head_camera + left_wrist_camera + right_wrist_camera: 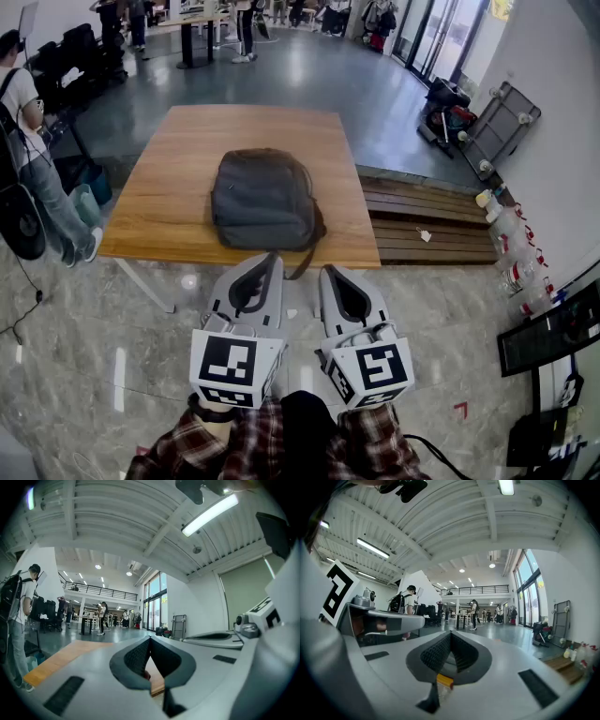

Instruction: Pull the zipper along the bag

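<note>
Bag (262, 199) is lying flat on the wooden table (169, 187), toward its near edge, and only the head view is showing it. Left gripper (273, 255) and right gripper (325, 270) are hovering side by side at that edge, just short of the bag. Each gripper view is looking up into the hall, showing its jaws pressed together, empty.

Wooden table, one item on it.
The table (178, 178) stands on a glossy grey floor (112, 319). A dark grey bag (264, 199) lies flat near the front edge, roughly centred; one strap (305, 261) hangs over that edge.
</note>
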`<action>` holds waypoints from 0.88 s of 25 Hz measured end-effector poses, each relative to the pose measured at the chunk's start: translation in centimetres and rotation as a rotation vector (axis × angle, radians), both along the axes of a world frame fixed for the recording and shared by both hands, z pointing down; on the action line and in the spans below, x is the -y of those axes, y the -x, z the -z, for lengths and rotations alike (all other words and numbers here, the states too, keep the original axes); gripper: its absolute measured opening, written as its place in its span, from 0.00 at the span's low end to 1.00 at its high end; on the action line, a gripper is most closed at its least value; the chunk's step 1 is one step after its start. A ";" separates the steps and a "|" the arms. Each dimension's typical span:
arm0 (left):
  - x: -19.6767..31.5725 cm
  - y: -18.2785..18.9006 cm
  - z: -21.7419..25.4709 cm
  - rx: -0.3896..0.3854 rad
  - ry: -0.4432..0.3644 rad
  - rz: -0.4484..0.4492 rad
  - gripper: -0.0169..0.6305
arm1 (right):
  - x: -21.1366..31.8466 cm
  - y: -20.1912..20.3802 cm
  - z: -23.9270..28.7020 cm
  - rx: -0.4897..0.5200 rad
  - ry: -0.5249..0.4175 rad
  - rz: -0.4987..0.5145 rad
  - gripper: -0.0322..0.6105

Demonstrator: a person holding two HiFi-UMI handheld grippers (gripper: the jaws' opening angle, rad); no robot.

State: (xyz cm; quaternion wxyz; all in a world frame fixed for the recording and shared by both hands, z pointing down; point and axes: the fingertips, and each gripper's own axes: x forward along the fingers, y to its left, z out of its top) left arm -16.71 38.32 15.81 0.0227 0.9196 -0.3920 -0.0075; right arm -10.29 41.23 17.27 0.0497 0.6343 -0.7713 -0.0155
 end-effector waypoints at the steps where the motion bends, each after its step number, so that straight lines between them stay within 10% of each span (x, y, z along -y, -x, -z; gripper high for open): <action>1: 1.1 -0.3 -0.4 0.005 0.006 -0.003 0.04 | 1.2 -0.3 -0.3 0.002 0.007 -0.001 0.06; 22: 32.0 -15.0 -2.3 0.036 0.055 0.101 0.04 | 32.7 -15.9 -2.4 -0.002 0.067 0.093 0.06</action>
